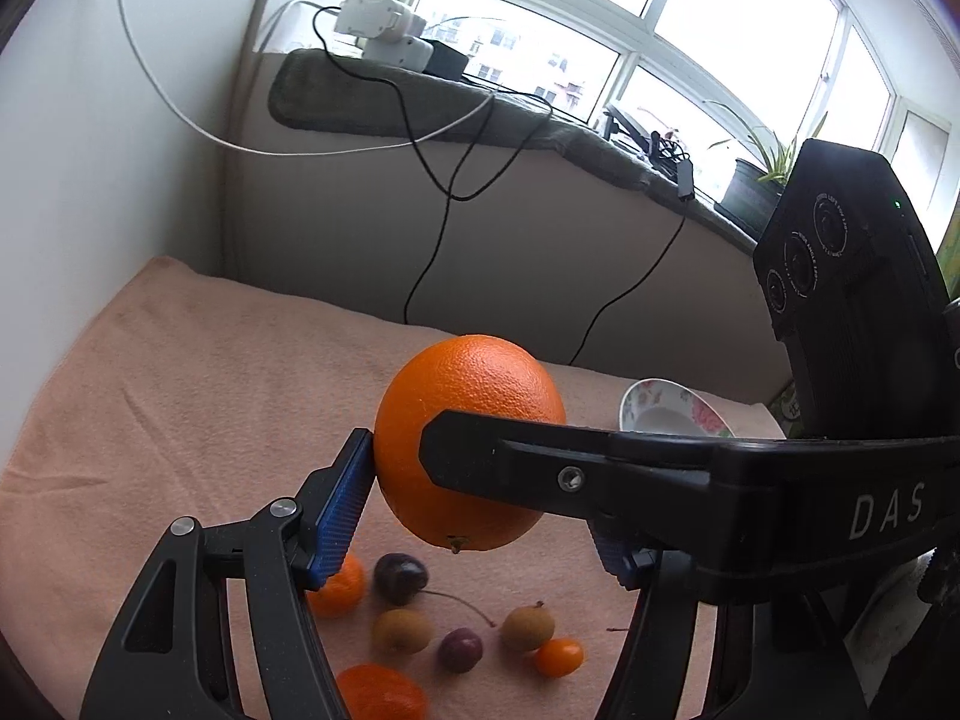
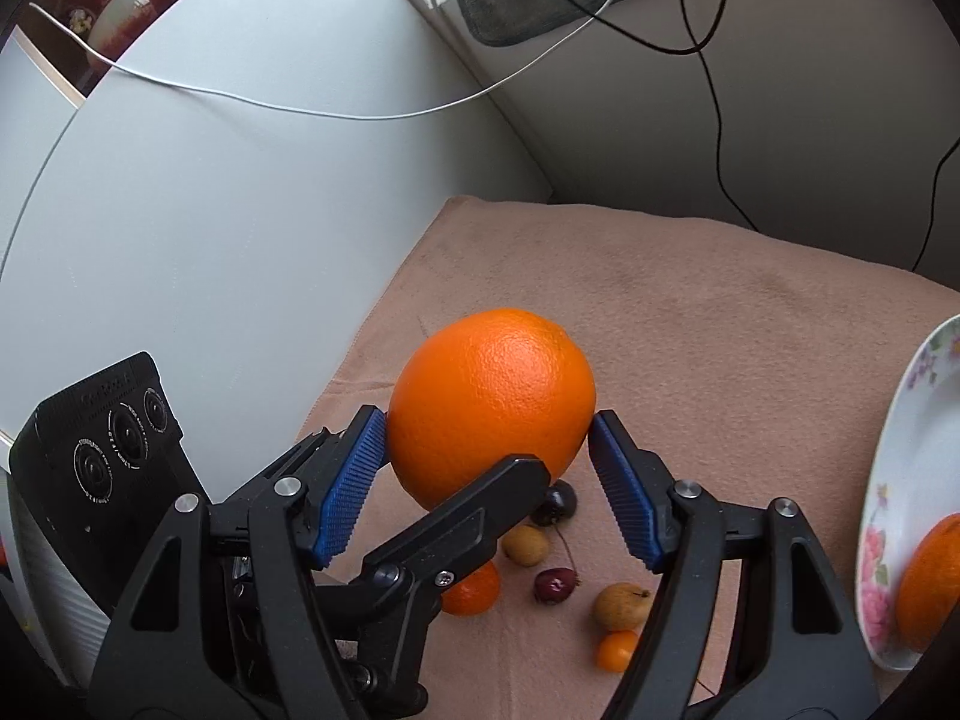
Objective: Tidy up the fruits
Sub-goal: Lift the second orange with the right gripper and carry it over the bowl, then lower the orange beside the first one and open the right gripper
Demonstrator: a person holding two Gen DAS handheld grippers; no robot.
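A large orange [image 1: 468, 438] [image 2: 492, 405] hangs above the pink cloth, held between both grippers. My left gripper [image 1: 480, 480] is shut on it; its left pad [image 1: 342, 510] presses the orange's side. My right gripper [image 2: 489, 468] closes around the same orange, its left pad [image 2: 351, 486] touching and its right pad [image 2: 624, 492] at the skin. Below lie small fruits: mandarins [image 1: 339, 588] [image 2: 471, 591], dark cherries [image 1: 401, 577] [image 2: 557, 585], brown longans [image 1: 402, 630] [image 2: 621, 605] and a kumquat [image 1: 558, 657] [image 2: 617, 650].
A floral plate [image 2: 894, 480] at the right holds another orange [image 2: 930, 582]; it also shows in the left wrist view [image 1: 672, 411]. A white wall stands on the left, a padded sill with cables [image 1: 444, 180] behind. The pink cloth [image 2: 720, 330] covers the surface.
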